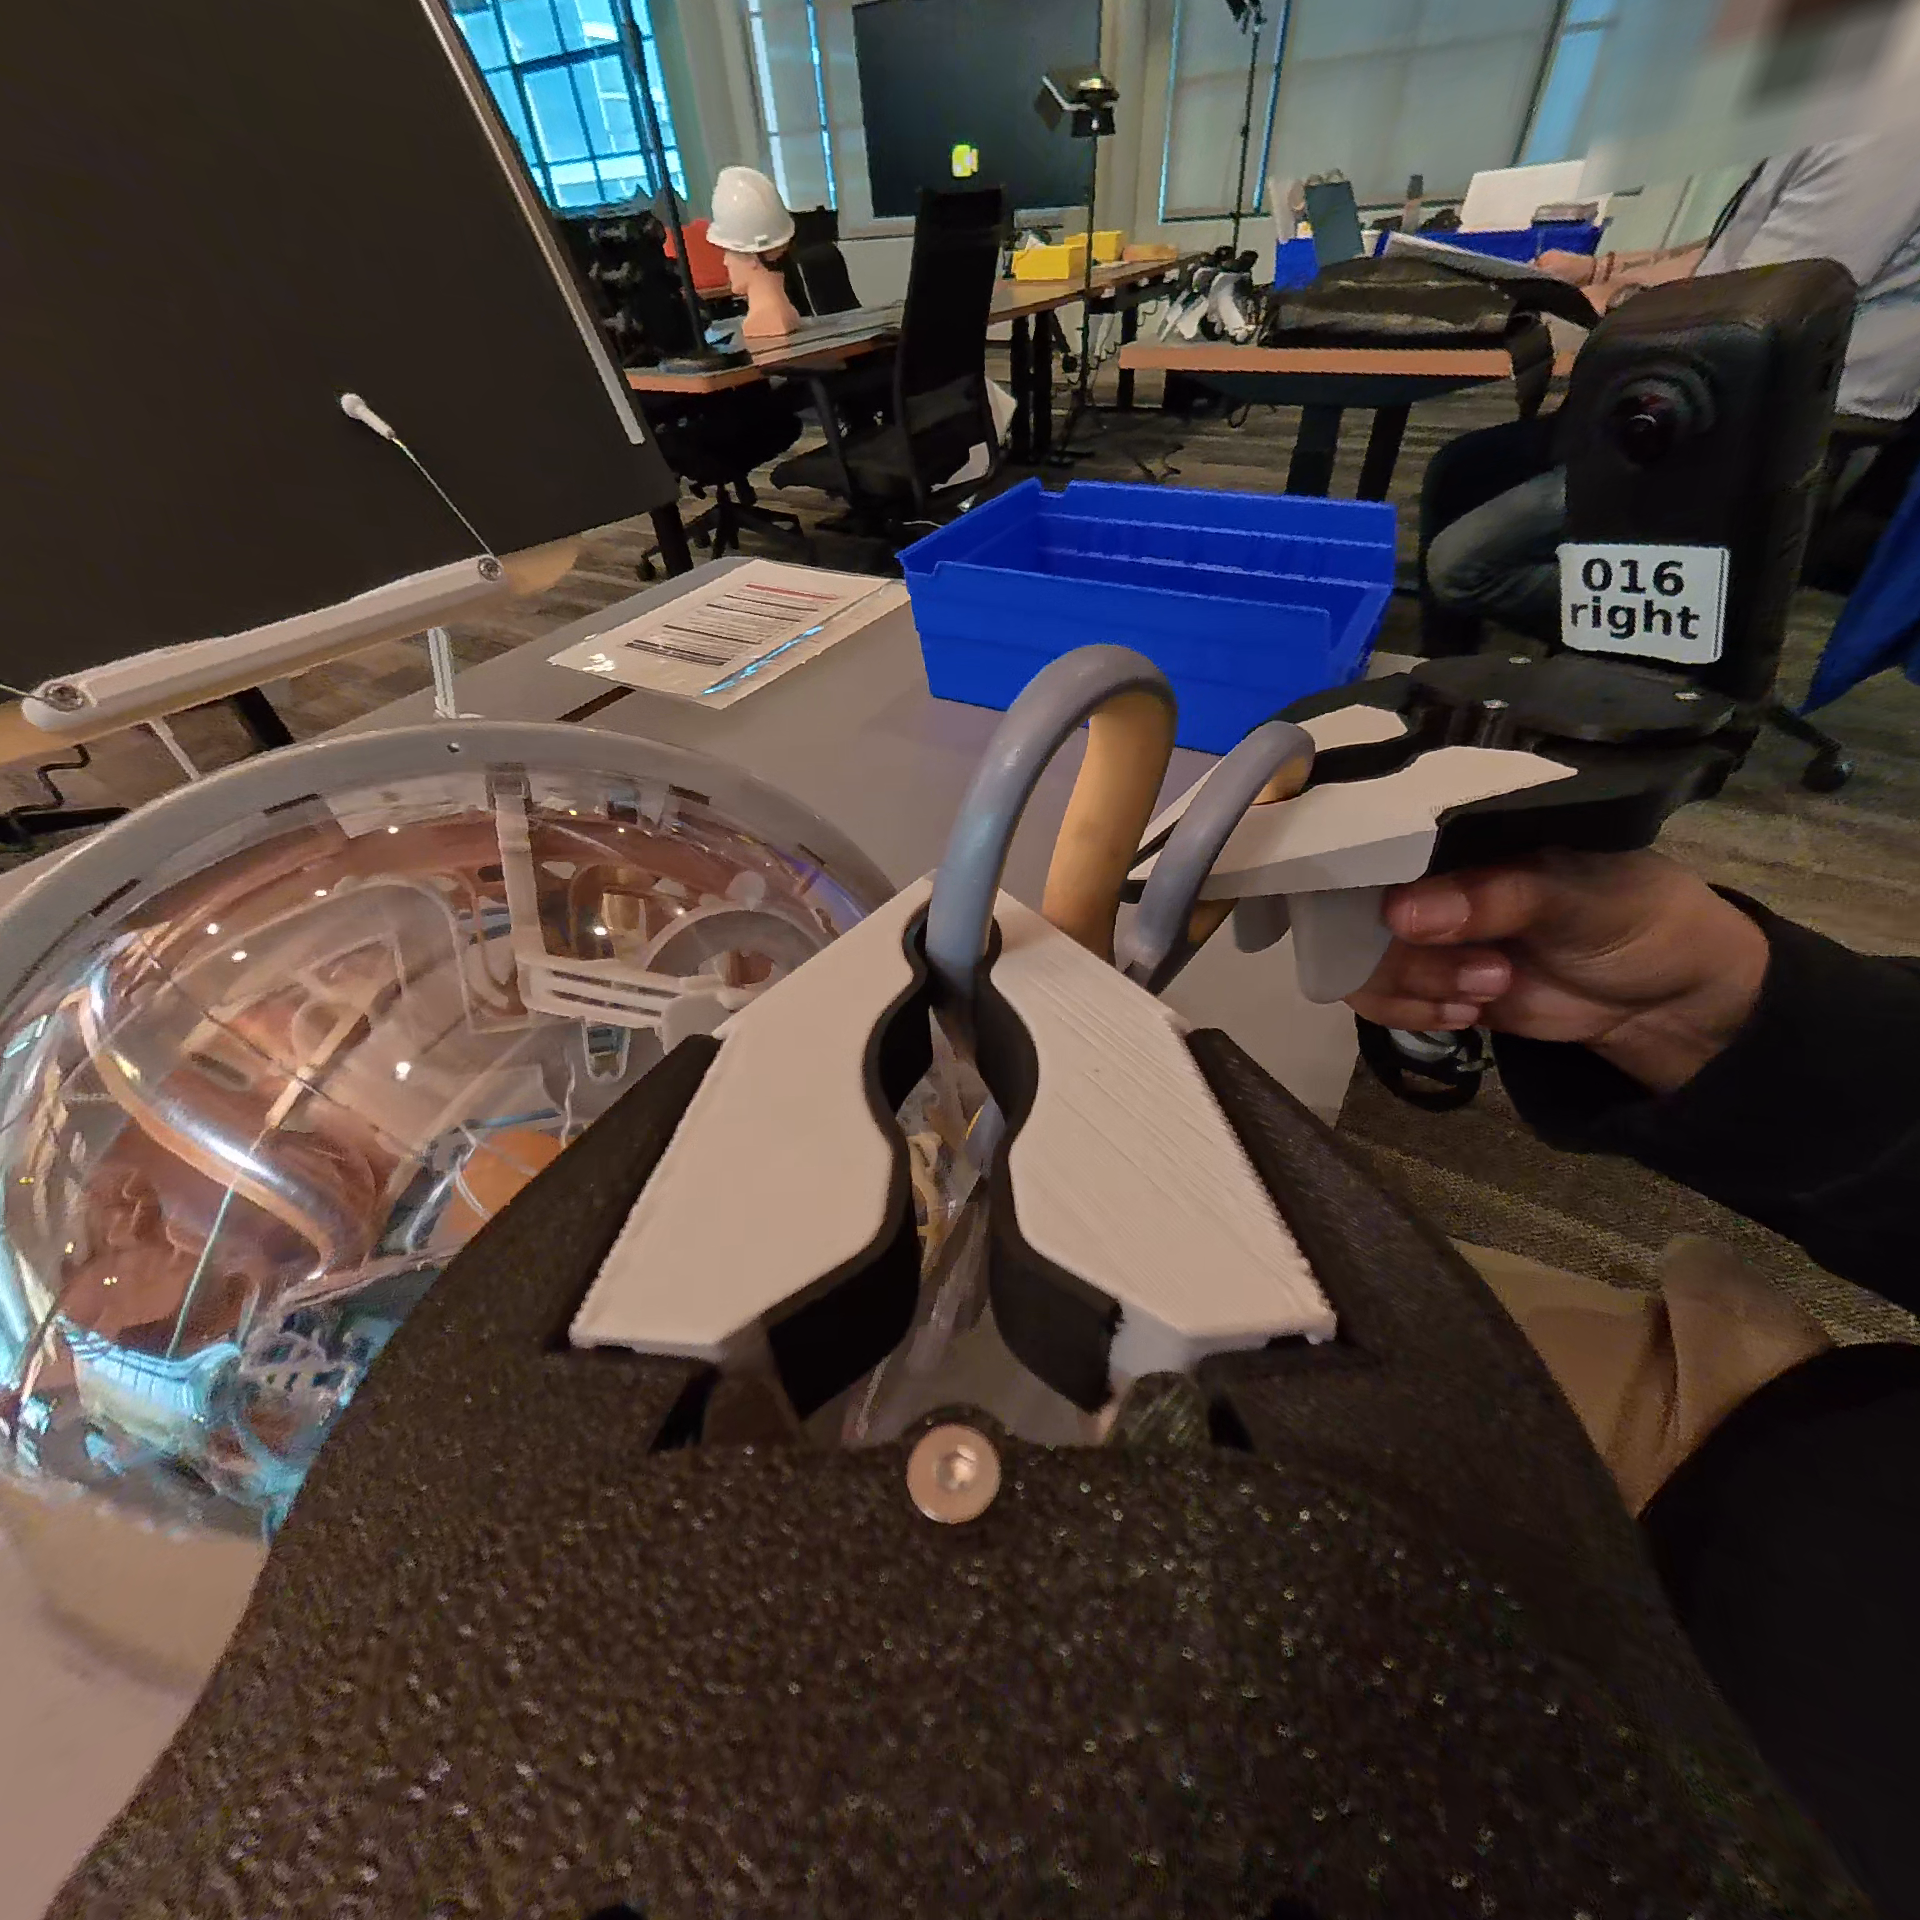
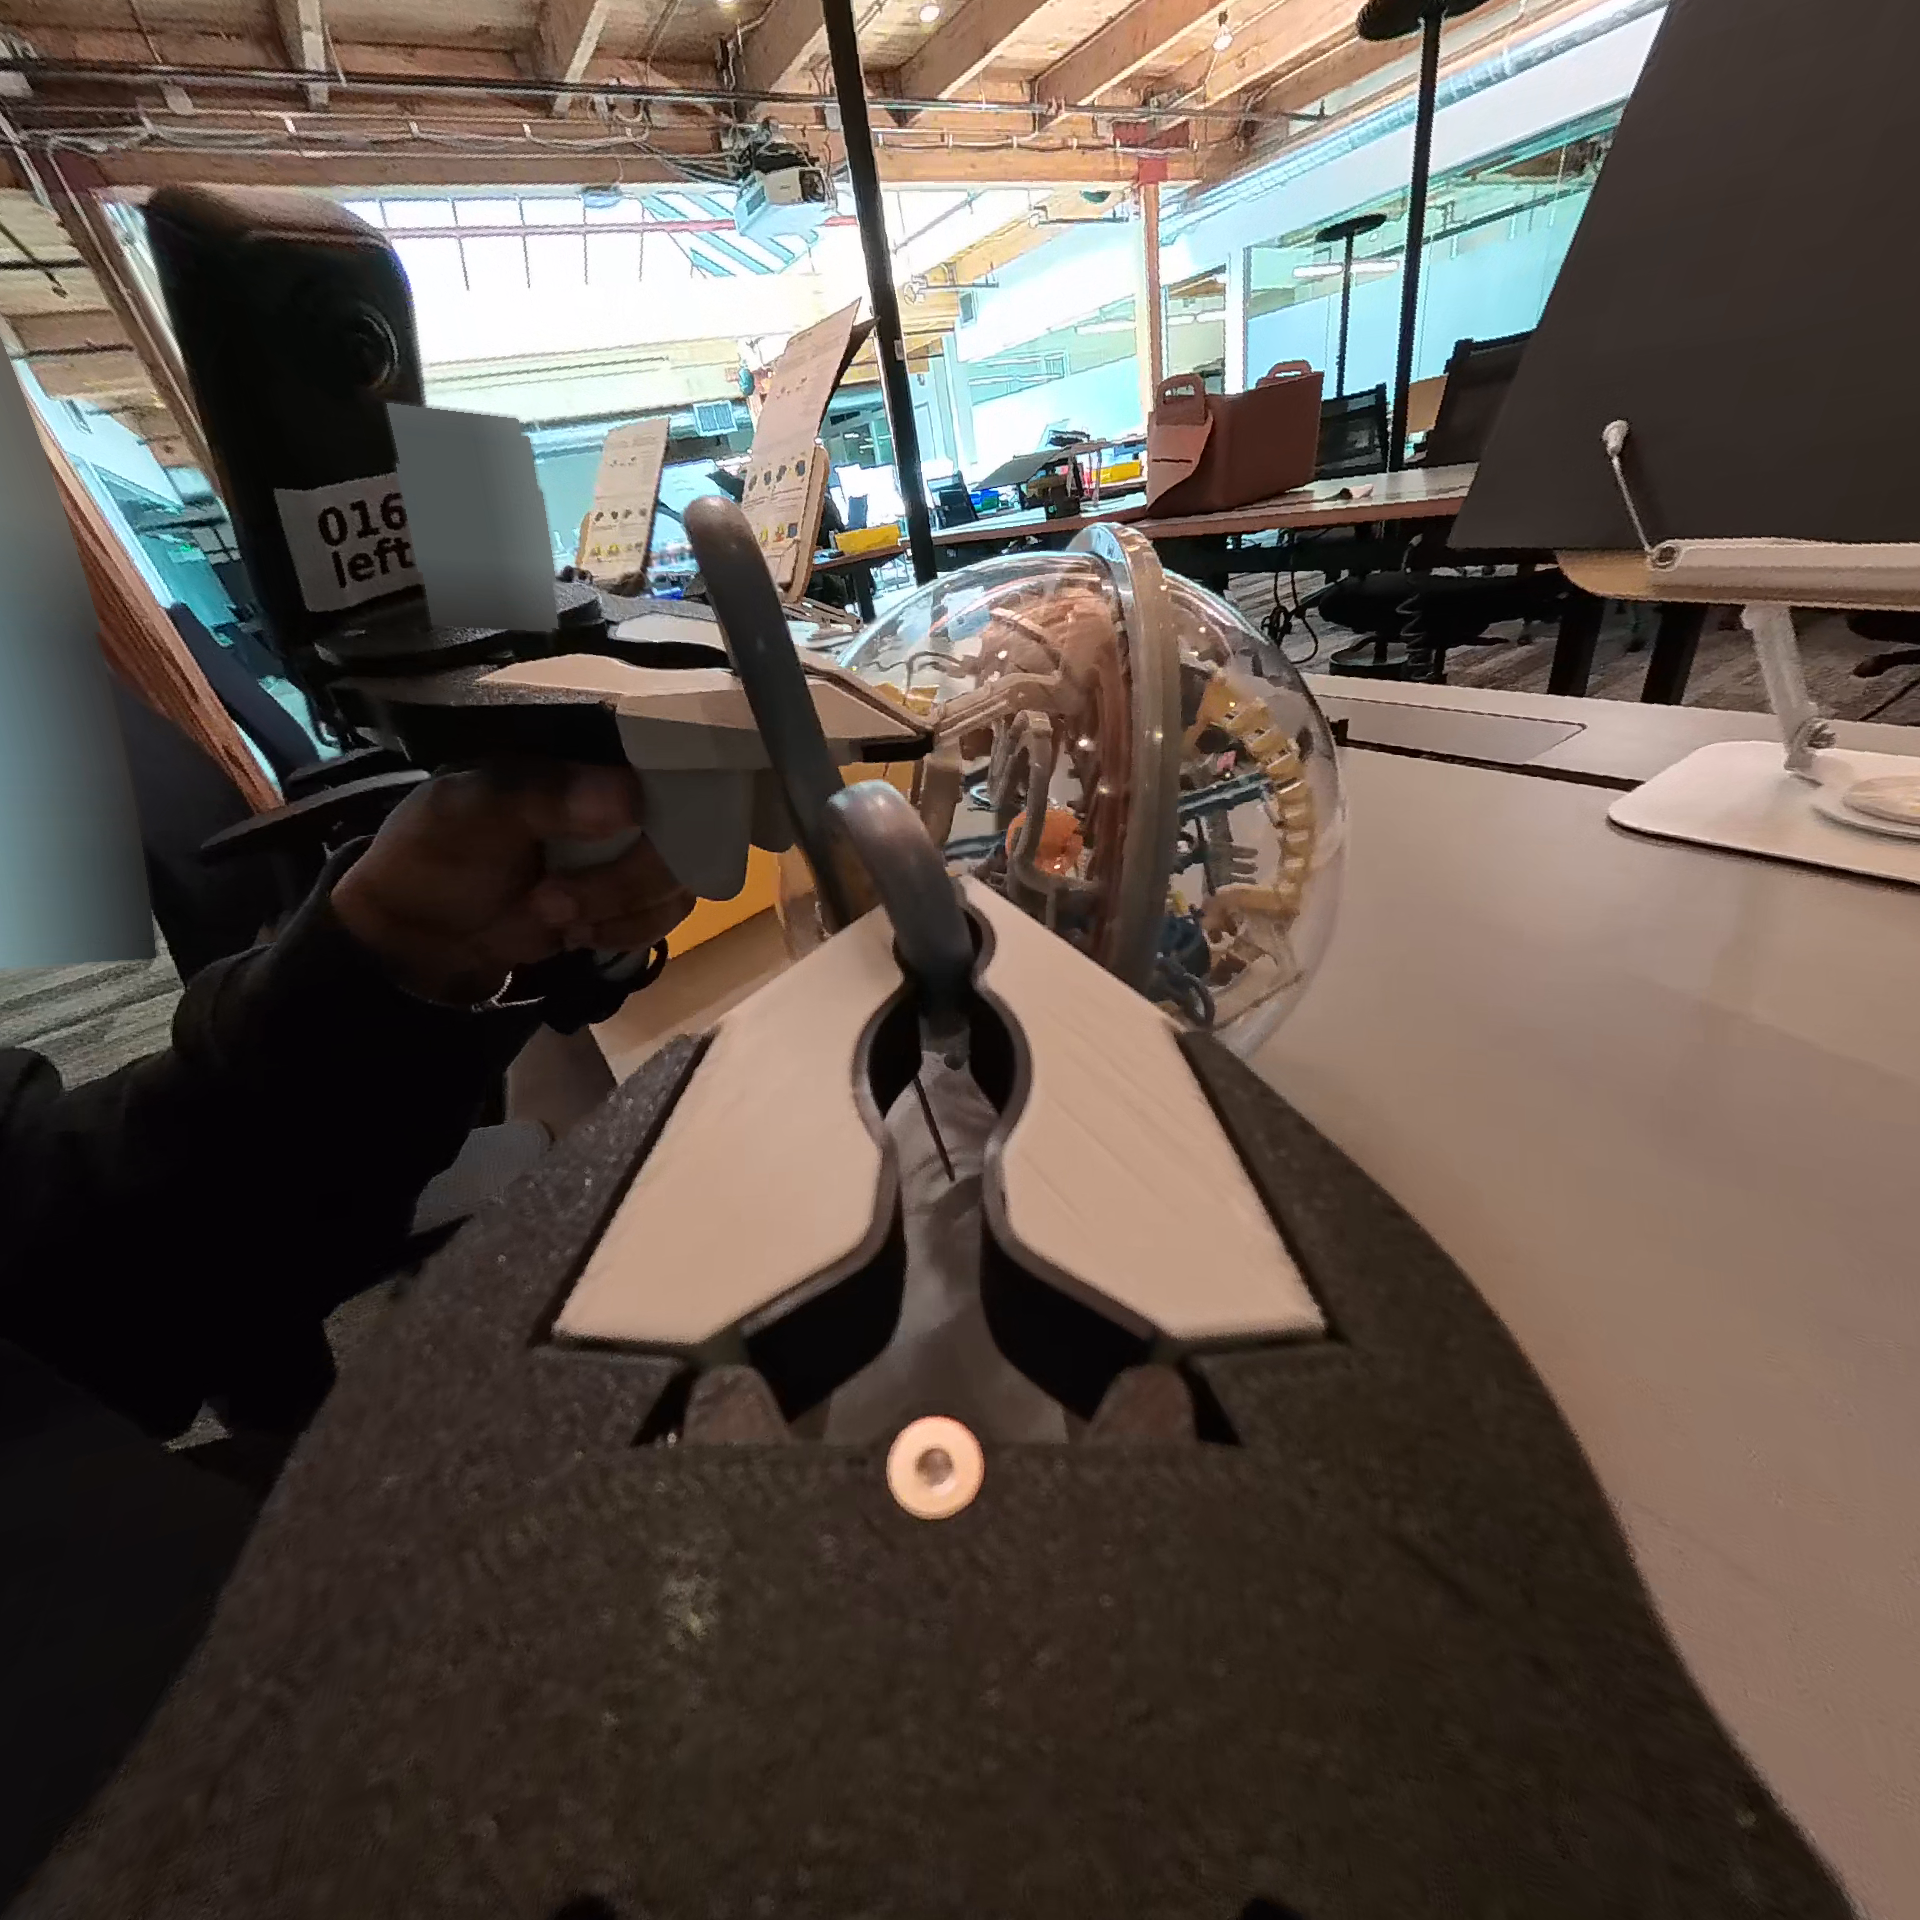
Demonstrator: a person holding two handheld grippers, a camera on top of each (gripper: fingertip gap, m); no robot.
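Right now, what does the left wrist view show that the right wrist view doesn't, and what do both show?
Only the left wrist view shows the blue plastic bin and a bagged paper sheet on the grey table.

Only the right wrist view shows a white flat stand base on the table and wooden ceiling beams.

Both show the grey-handled scissors, each handle loop clamped by one gripper: left gripper, right gripper. Both also show the clear plastic maze ball.

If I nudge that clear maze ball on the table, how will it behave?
The clear maze ball is round and sits on the smooth table with nothing visibly chocking it, so it would probably roll. Its glossy shell looks slippery to pinch. It is mostly hollow around thin plastic tracks, so likely light and somewhat fragile.
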